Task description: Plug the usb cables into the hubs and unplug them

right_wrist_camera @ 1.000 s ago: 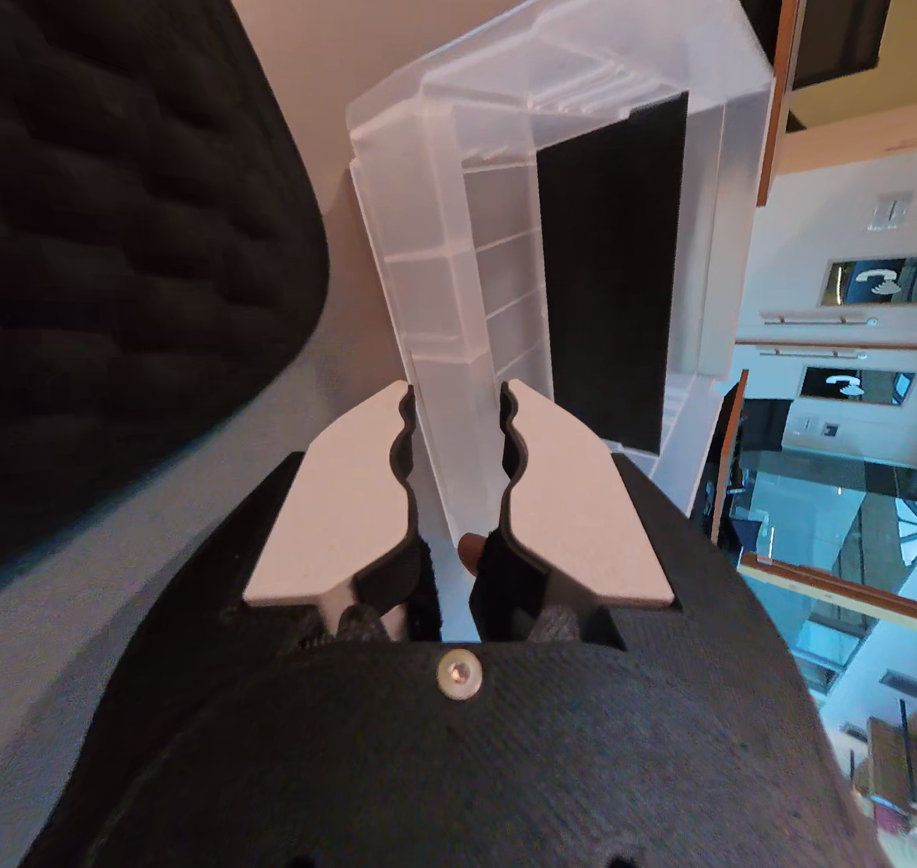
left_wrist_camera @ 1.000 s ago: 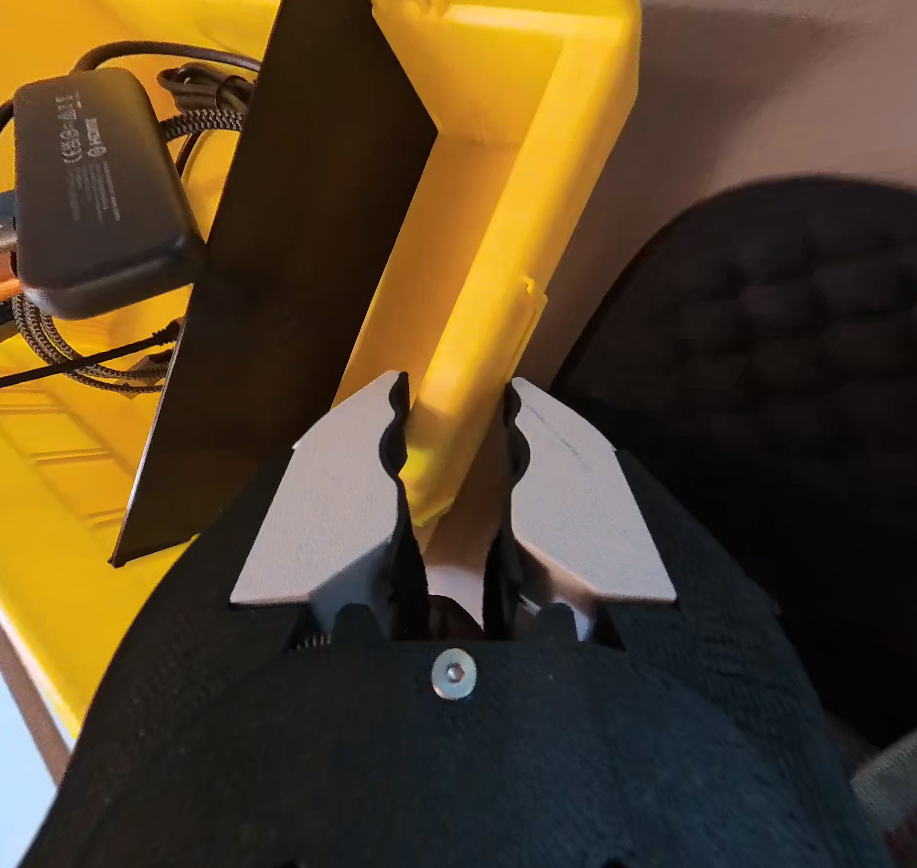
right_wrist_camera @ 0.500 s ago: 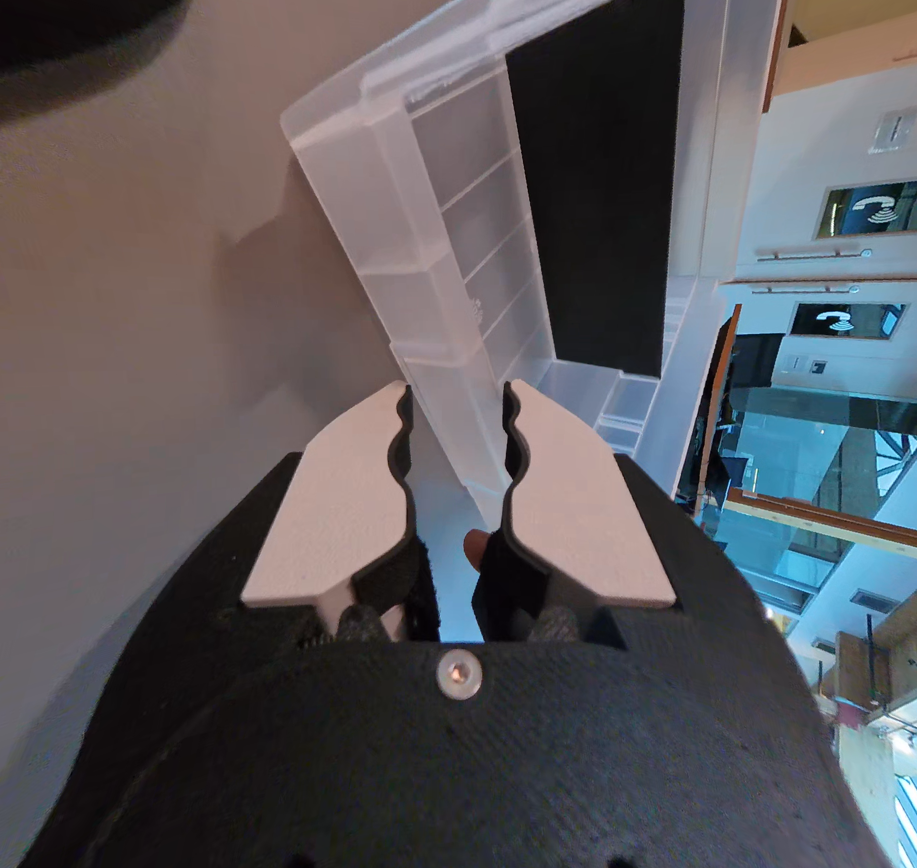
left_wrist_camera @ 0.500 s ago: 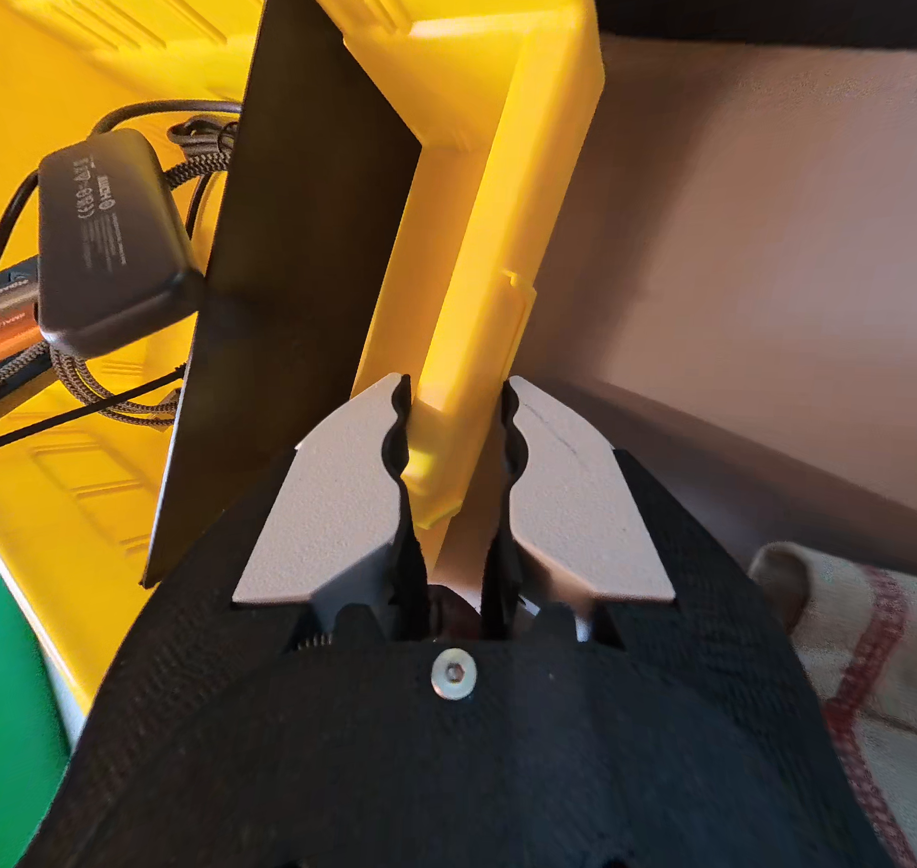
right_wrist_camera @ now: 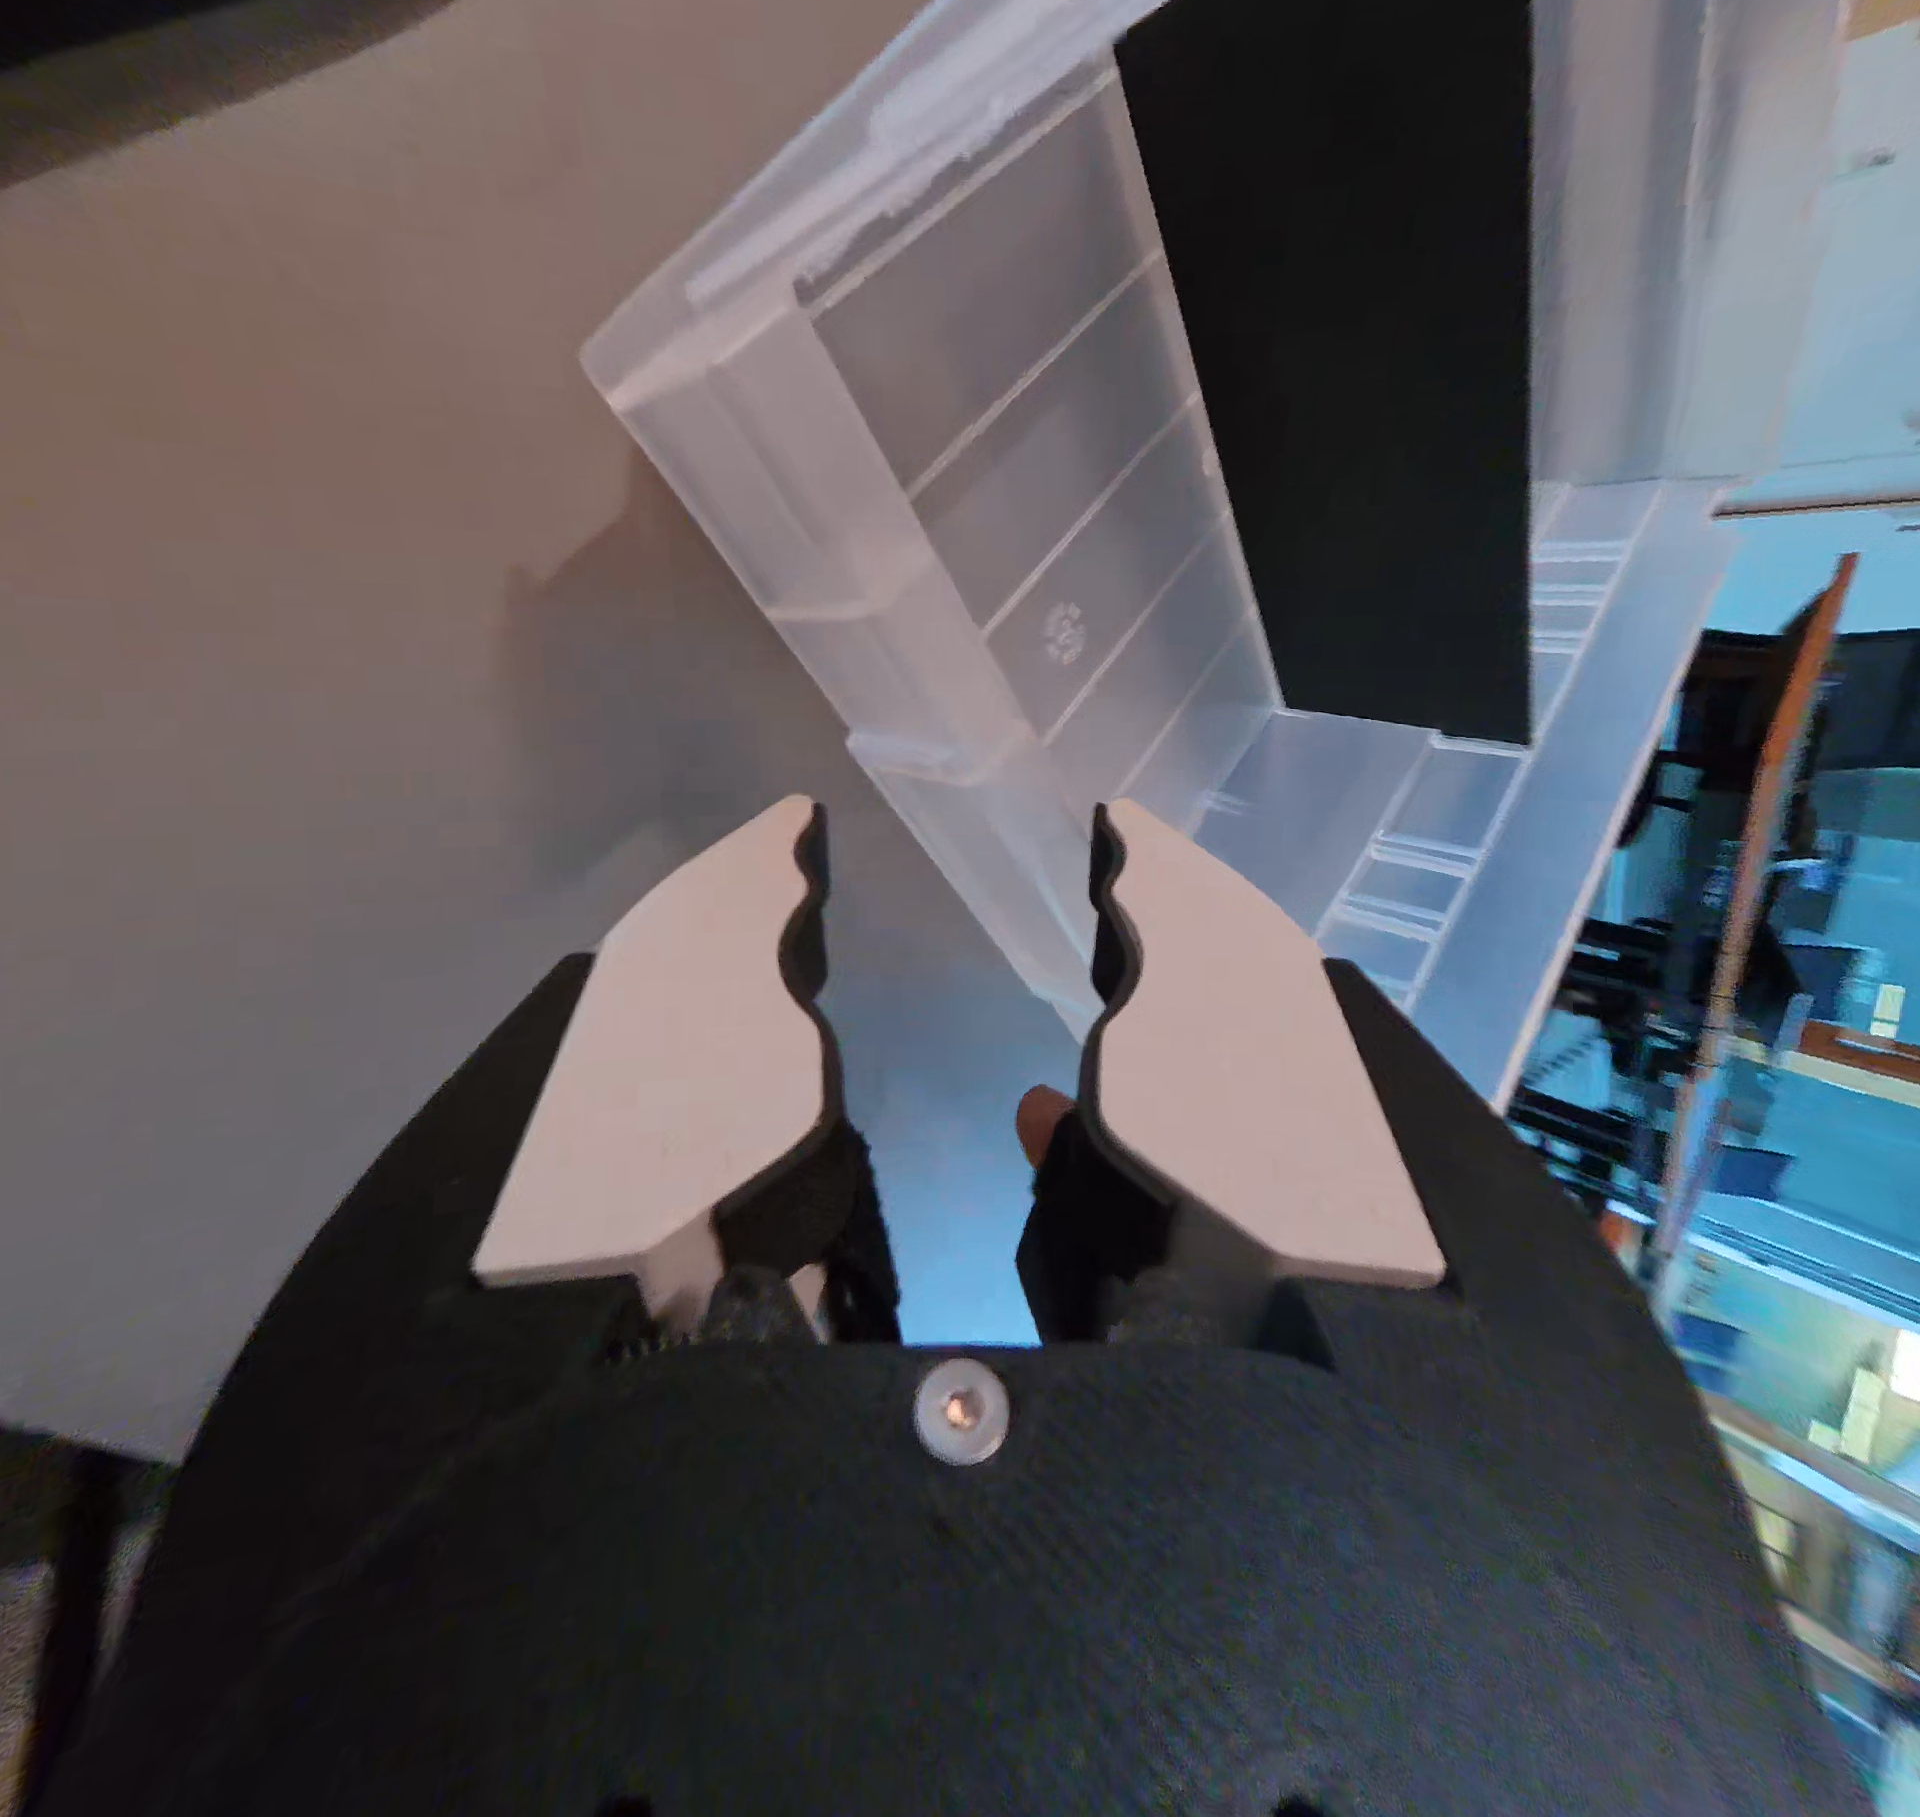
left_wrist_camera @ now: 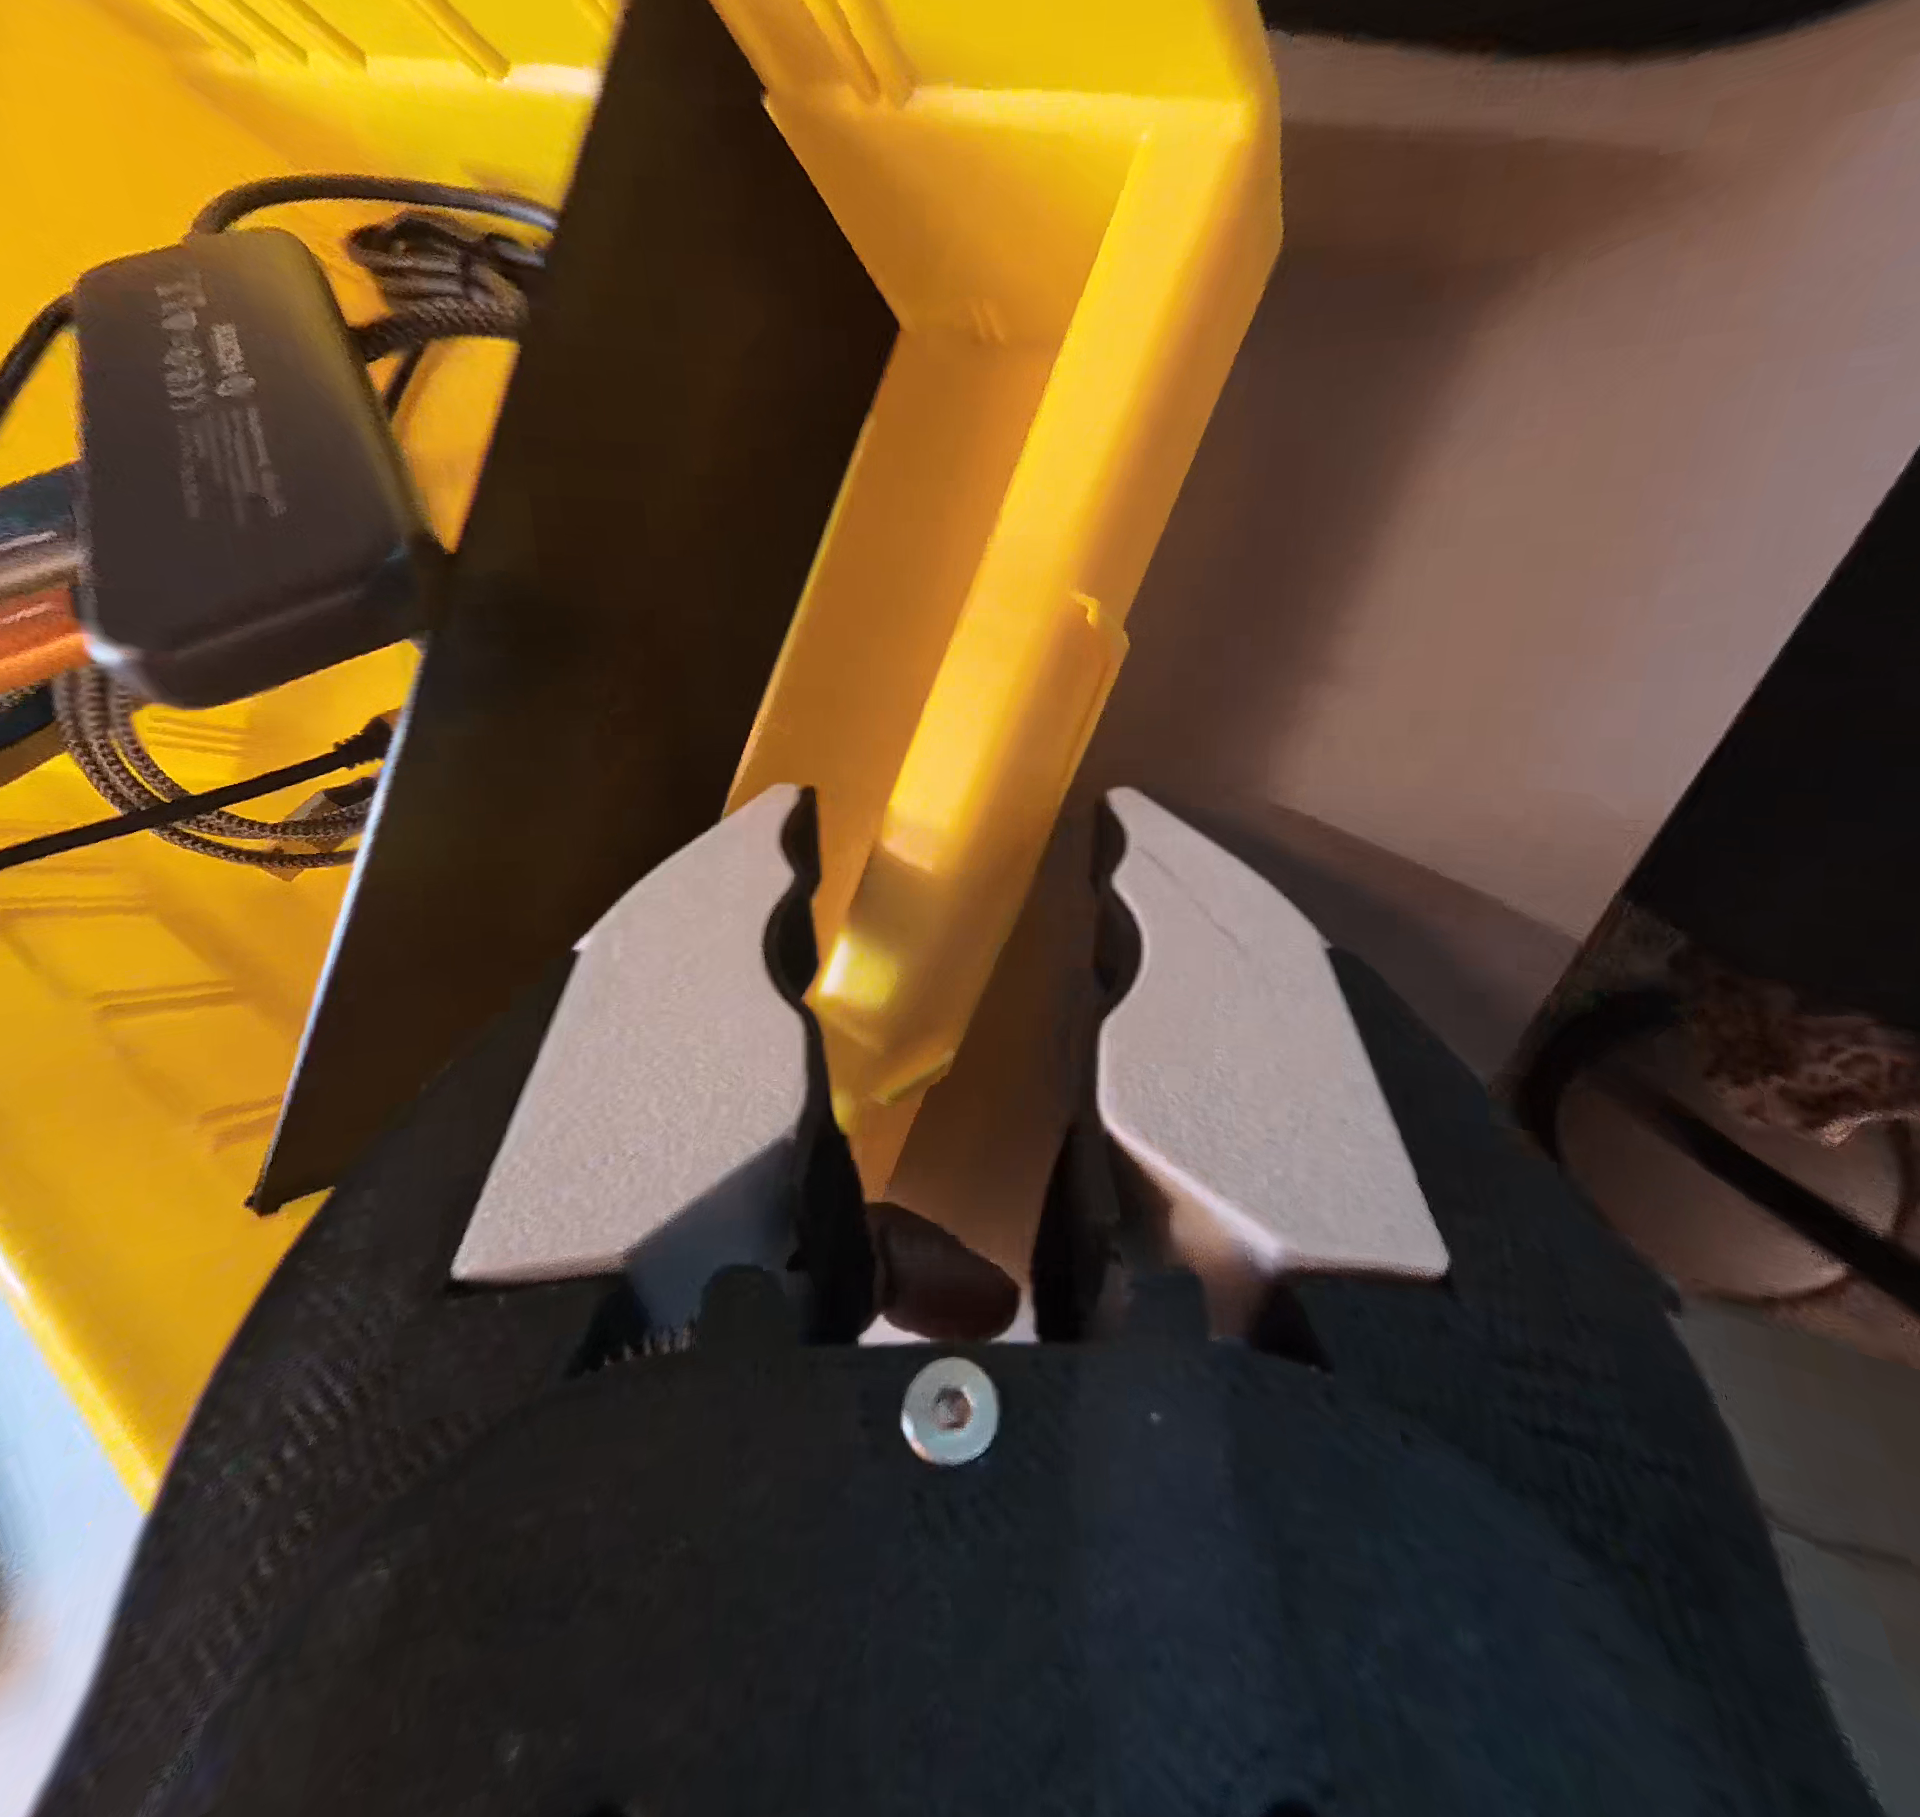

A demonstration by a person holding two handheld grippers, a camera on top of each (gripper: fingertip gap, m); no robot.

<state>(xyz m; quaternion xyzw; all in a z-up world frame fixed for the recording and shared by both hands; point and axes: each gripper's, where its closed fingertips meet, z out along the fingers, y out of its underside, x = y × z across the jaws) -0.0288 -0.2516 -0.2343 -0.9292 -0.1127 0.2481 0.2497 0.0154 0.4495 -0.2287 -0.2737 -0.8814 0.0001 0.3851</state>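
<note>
In the left wrist view, a black USB hub (left_wrist_camera: 234, 458) is seen at the far left, lying label-side up inside a yellow plastic bin (left_wrist_camera: 260, 988). Braided cables (left_wrist_camera: 177, 801) are coiled under and behind the hub, and something orange is plugged in at its left end, though that bit is cut off by the frame edge. Just right of the hub a black divider panel (left_wrist_camera: 623, 562) is stood up inside the bin. The bin's corner wall (left_wrist_camera: 997, 707) is straddled by the left gripper (left_wrist_camera: 956, 822); the jaws are spread apart, with the left finger (left_wrist_camera: 686, 1029) touching or nearly touching the yellow rim and a clear gap left on the other side, so nothing is actually clamped.

In the right wrist view, the right gripper (right_wrist_camera: 956, 822) is held wide open too. The corner of a clear plastic bin (right_wrist_camera: 977, 541) is reached in between the fingers, close to the right one, but contact can't be made out. Farther right, another black divider (right_wrist_camera: 1351, 333) is seen inside that bin.
</note>
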